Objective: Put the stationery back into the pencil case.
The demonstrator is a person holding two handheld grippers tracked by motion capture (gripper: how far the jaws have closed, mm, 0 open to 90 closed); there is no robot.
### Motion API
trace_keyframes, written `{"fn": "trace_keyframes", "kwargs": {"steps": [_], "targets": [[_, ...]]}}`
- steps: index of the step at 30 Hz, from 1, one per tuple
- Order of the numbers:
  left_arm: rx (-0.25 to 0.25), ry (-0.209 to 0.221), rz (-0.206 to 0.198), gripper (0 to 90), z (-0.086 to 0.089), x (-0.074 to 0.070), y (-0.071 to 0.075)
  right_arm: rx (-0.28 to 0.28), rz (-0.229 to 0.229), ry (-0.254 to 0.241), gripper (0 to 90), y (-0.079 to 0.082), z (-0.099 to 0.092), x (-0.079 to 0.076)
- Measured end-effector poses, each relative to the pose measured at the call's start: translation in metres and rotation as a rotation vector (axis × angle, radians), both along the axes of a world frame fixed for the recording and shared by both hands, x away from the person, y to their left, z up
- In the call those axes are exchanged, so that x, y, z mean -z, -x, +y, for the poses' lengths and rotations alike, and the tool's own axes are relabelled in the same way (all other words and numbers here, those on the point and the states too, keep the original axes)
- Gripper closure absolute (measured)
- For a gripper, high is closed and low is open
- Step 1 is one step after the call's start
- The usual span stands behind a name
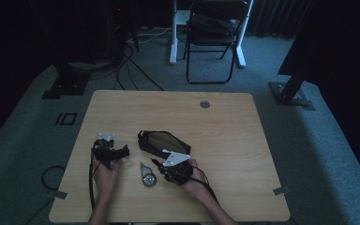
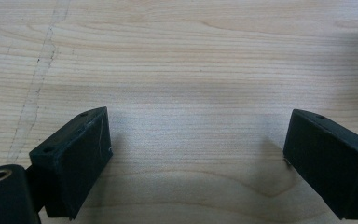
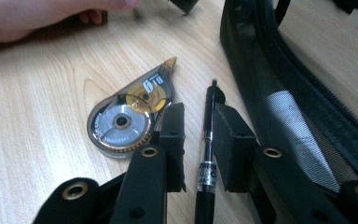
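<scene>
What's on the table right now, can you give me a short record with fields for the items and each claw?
surface: wooden table
pen: black pen lying on the table between the right claw's jaws, a thin gap showing on each side
right claw: nearly closed around the pen, not visibly pressing it
correction tape: flat on the table, just beside the pen
pencil case: black mesh, on the pen's other side
left claw: open over bare wood

pen (image 3: 208, 140) lies on the table (image 1: 225, 122) between tape dispenser (image 3: 130, 116) and pouch (image 3: 279, 74).
</scene>
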State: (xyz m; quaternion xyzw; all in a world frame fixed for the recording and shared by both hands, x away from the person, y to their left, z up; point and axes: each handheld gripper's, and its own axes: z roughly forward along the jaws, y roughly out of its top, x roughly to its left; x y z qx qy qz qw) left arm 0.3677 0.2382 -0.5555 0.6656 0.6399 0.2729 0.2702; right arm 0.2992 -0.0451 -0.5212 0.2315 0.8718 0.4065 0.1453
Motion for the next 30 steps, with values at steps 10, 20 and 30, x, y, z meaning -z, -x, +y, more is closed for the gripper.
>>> {"fn": "trace_keyframes", "kwargs": {"steps": [10,20,30], "targets": [[0.000,0.000,0.000,7.8,0.000,0.000,0.000,0.017,0.021,0.032,77.5,-0.006,0.002,0.012],[0.000,0.000,0.000,7.8,0.000,0.000,0.000,0.026,0.050,0.048,77.8,-0.011,0.003,0.021],[0.000,-0.001,0.001,7.8,0.000,0.000,0.000,0.033,0.070,0.058,78.3,-0.013,0.002,0.026]]}}
